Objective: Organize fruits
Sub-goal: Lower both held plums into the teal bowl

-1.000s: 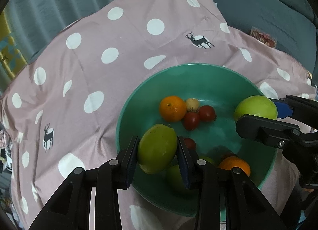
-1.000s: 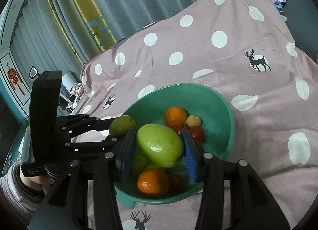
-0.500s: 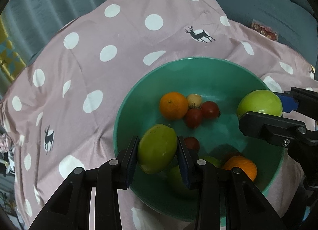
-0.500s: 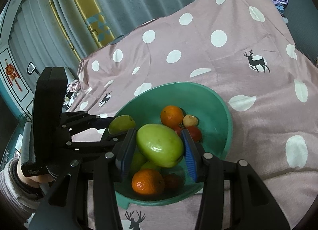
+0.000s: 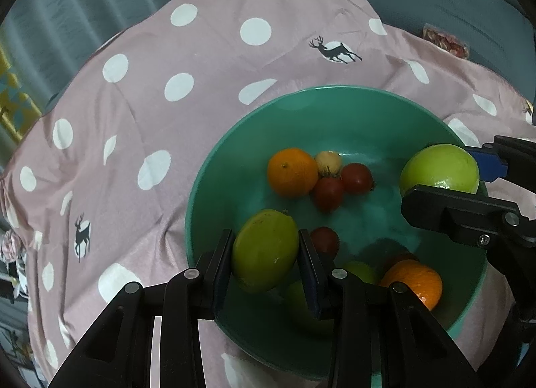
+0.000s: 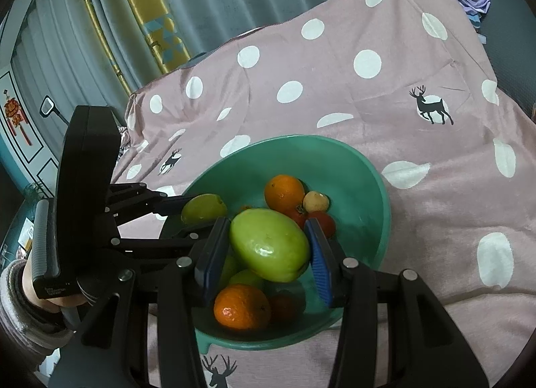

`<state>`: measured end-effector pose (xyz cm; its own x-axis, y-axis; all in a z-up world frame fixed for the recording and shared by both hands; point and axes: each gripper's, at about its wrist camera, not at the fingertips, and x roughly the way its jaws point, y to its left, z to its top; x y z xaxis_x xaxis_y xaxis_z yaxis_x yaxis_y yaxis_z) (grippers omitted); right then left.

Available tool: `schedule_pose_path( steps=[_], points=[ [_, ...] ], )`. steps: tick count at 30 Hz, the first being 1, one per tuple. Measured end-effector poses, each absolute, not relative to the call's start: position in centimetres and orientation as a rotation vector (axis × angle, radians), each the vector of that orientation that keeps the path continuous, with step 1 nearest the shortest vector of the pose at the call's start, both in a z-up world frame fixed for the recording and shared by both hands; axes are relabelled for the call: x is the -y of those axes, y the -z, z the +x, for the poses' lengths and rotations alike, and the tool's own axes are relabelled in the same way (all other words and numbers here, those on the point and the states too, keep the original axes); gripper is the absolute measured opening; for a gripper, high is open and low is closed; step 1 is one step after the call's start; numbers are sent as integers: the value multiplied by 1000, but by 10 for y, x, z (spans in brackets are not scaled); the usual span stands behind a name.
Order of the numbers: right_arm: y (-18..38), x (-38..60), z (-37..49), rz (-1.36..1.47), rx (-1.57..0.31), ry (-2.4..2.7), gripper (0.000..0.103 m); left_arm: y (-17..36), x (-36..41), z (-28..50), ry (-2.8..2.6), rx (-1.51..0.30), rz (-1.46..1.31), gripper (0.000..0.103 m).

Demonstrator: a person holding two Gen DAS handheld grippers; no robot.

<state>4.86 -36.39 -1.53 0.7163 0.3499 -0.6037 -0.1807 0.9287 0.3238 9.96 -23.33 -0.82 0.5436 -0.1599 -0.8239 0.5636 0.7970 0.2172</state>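
Above a green bowl [image 5: 201, 207] of fruit on a spotted bedspread [image 5: 134, 103]: left gripper [image 5: 265, 259] clamping a lime [image 5: 264, 250], right gripper [image 6: 268, 250] clamping a mango [image 6: 269, 244] (likely lifted out for sorting).

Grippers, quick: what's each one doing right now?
Left gripper: closed on a green fruit, above the bowl.
Right gripper: closed on a larger green fruit.
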Motion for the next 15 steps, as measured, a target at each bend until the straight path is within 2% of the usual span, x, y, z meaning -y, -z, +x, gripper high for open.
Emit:
schedule_pose_path(
  steps=[15],
  points=[
    [18, 361, 54, 212, -739, -277, 46, 13, 238, 103, 452, -912, 527, 37]
  ],
)
